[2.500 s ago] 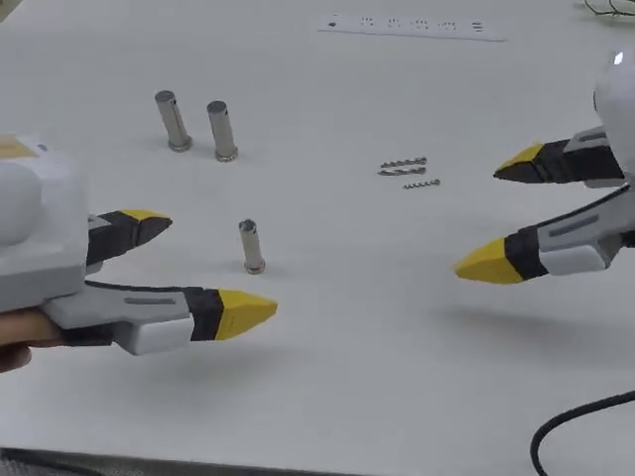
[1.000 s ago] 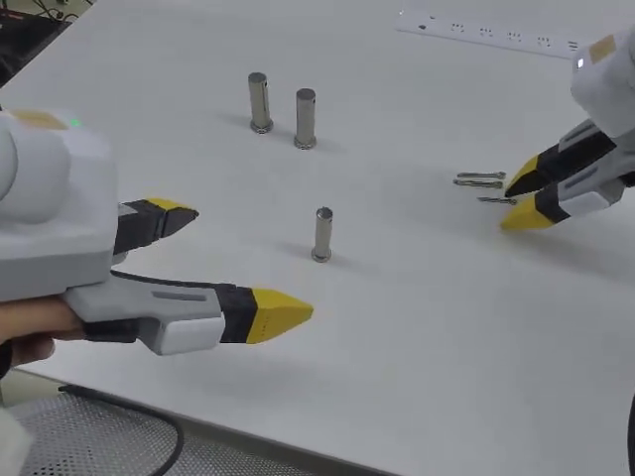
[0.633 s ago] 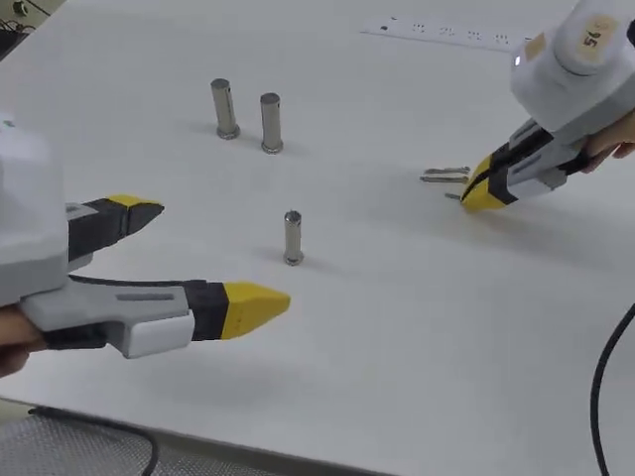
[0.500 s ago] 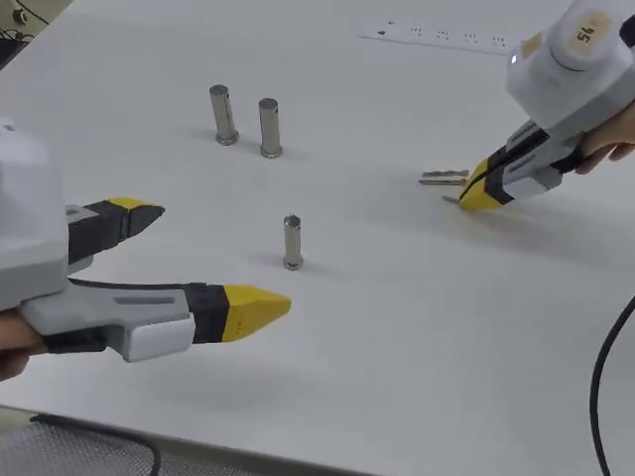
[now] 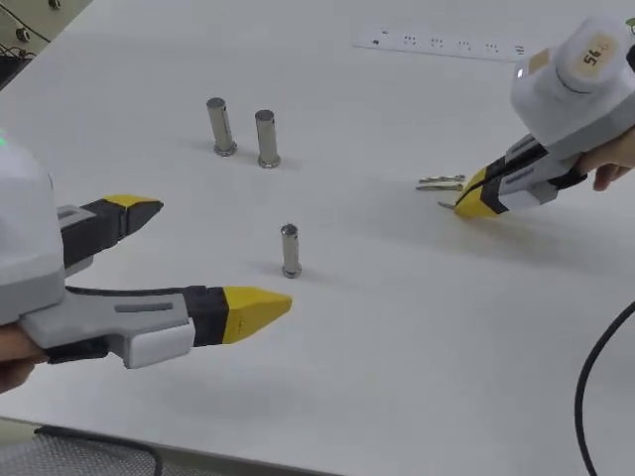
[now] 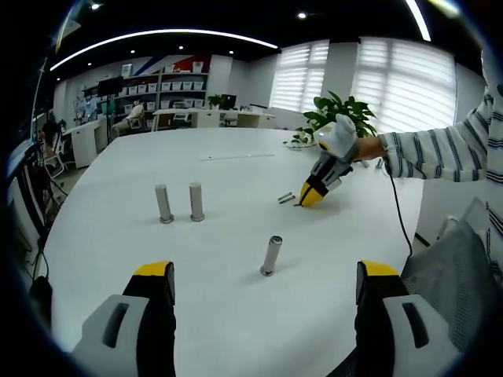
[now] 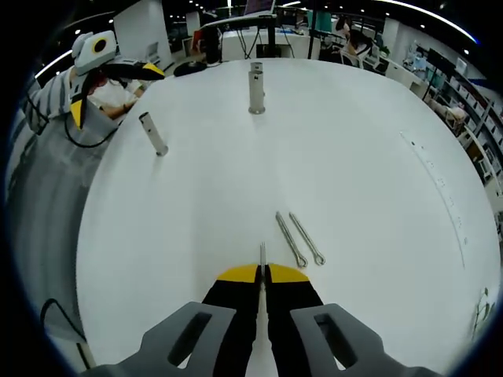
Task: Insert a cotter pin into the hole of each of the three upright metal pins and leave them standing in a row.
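My right gripper (image 7: 262, 271) jaws, lower centre, pinch one thin silver cotter pin (image 7: 262, 253); left gripper (image 5: 223, 254) jaws open; all three upright steel pins (image 5: 290, 248) seem unfilled.

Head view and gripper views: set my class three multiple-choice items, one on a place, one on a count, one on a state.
1. Where is the third metal pin?
A) in a gripper's jaws
B) upright on the table, nearest the left gripper
C) lying flat

2. How many cotter pins lie loose ahead of the right gripper?
A) one
B) four
C) two

3. The right gripper's jaws are:
A) shut on a cotter pin
B) wide open
C) shut on a metal pin

Answers: 1 B, it stands apart from the back pair. 2 C, two lie side by side. 3 A, a thin pin sticks out between the closed jaws.
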`<state>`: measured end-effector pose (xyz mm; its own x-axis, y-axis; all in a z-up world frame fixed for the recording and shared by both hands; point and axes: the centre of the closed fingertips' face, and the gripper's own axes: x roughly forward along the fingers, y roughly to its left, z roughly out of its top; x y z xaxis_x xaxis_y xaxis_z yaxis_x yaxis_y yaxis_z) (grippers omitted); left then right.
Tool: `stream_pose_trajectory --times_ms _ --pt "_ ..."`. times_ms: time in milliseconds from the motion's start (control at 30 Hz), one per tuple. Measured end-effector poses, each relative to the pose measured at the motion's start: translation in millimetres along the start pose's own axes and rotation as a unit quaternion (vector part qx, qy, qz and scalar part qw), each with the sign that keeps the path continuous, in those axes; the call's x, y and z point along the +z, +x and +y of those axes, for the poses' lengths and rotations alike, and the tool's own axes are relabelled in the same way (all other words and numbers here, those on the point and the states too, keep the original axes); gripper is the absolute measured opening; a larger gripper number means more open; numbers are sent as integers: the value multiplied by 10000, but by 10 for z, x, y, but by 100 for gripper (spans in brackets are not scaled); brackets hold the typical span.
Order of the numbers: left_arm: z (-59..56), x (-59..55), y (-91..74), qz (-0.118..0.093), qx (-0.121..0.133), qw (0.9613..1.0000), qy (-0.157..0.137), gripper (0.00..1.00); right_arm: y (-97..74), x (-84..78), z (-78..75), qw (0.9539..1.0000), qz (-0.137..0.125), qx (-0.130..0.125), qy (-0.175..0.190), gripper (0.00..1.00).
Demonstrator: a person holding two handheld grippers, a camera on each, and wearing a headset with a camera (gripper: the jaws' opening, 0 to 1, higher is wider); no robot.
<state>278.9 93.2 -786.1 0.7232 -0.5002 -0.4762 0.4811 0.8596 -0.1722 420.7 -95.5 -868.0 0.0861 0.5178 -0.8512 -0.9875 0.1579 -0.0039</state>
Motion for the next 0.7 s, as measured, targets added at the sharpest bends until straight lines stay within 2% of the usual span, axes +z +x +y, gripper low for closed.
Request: stream_pose_trajectory --times_ms 67,133,267,400,433,500,600,700 --pt "6 -22 -4 80 16 10000 -19 95 5 1 -12 10000 16 -56 59 3" --pt "1 -44 -9 155 -6 9999 -41 91 9 -1 -8 9999 73 -92 -50 3" --pt "-34 -31 -17 129 -105 9998 -132 93 9 1 -11 9999 76 -137 -61 3" --pt "-48 -9 -23 118 -169 9997 -155 94 -33 7 38 9991 -60 -296 -294 2" --pt "-79 -9 -21 128 -266 9994 -184 93 -44 25 44 9988 -126 -344 -335 2" --pt "-110 3 -12 122 -303 9993 -176 87 -74 65 -18 9976 -290 -492 -404 2" --pt "-120 20 11 113 -348 9990 -263 88 -121 74 57 9964 -387 -606 -440 2" --pt "-122 38 34 119 -381 9990 -214 88 -169 97 144 9949 -471 -716 -539 2"
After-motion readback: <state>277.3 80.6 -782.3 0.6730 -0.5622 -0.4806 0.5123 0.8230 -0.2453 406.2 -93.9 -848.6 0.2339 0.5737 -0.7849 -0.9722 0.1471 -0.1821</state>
